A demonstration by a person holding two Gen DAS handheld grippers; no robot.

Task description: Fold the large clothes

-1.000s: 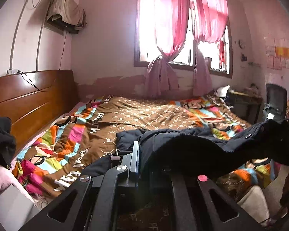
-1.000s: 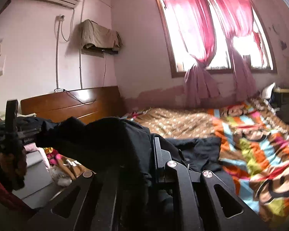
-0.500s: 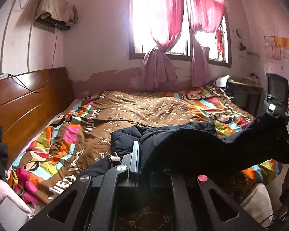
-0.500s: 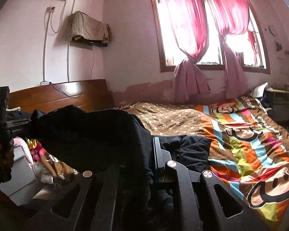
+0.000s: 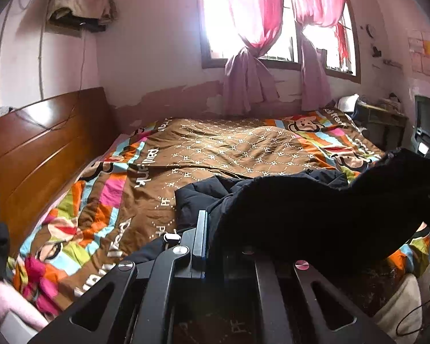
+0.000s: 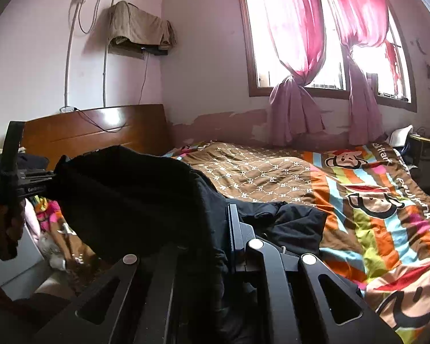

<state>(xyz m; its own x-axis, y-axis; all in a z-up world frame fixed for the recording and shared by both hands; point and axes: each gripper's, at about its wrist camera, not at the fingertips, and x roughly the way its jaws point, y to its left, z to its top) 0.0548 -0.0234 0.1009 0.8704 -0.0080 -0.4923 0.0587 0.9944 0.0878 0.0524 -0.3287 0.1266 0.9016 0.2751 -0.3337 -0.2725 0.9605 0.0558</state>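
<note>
Holding a black garment (image 5: 315,215) stretched between both grippers, above the near edge of the bed. Left gripper (image 5: 215,229): jaws clenched on the cloth; only the left finger (image 5: 200,232) is visible, the other is buried under fabric. Right gripper (image 6: 220,229): same, jaws clenched on cloth, with its right finger (image 6: 232,229) exposed and the other covered.

From the left wrist view the garment runs rightward as a raised dark span, ending in a bunched lump at frame right. From the right wrist view it runs left toward the left gripper, visible at frame left with a hand (image 6: 11,223) on its handle. The far part of the garment lies slack on the patterned bedspread (image 5: 229,149), touching it, just beyond both sets of fingers.

Wooden headboard (image 5: 37,143) on the left, window with pink curtains (image 5: 261,28) behind the bed. Cloth detail inside the grips is too dark to tell.
</note>
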